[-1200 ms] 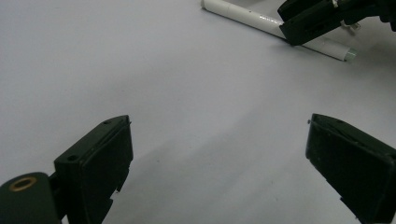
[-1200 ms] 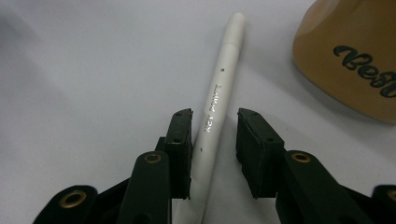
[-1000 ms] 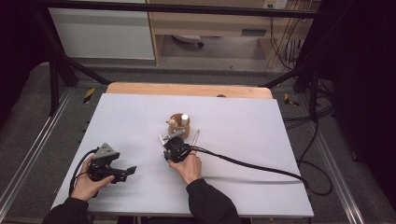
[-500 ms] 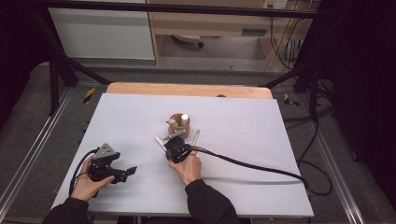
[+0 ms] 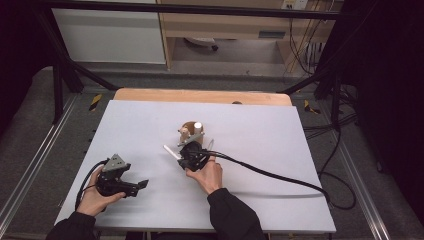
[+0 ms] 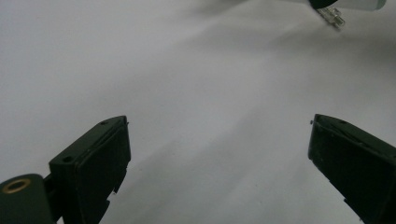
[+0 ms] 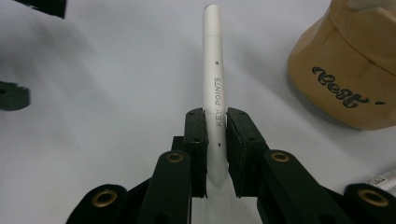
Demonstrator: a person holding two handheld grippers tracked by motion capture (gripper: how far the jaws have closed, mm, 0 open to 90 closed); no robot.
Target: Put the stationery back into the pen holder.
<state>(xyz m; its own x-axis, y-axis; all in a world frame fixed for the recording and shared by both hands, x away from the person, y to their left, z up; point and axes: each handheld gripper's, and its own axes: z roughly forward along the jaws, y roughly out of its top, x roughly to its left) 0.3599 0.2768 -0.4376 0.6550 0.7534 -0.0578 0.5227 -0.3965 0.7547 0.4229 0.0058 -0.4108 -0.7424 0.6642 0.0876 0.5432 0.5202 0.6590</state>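
Note:
My right gripper (image 7: 215, 122) is shut on a white pen (image 7: 212, 70) printed "KEY POINTS", gripping it near one end so that the barrel points straight out past the jaws. In the high view the right gripper (image 5: 192, 154) sits mid-table and the pen (image 5: 171, 150) sticks out to its left, slightly above the surface. A tan wooden holder (image 7: 345, 79) marked "Best" stands just right of the pen; in the high view the holder (image 5: 189, 131) has a white item standing in it. My left gripper (image 5: 132, 186) rests open at the front left, and its jaws (image 6: 219, 135) have only bare table between them.
A second pen (image 7: 385, 179) lies on the white table (image 5: 280, 130) close to the right gripper. A thick black cable (image 5: 270, 175) runs from the right gripper across to the table's right edge. A bare wooden strip (image 5: 200, 96) borders the far side.
The right gripper has risen a little with the white pen in it, so the pen is off the table. The left gripper has stayed put.

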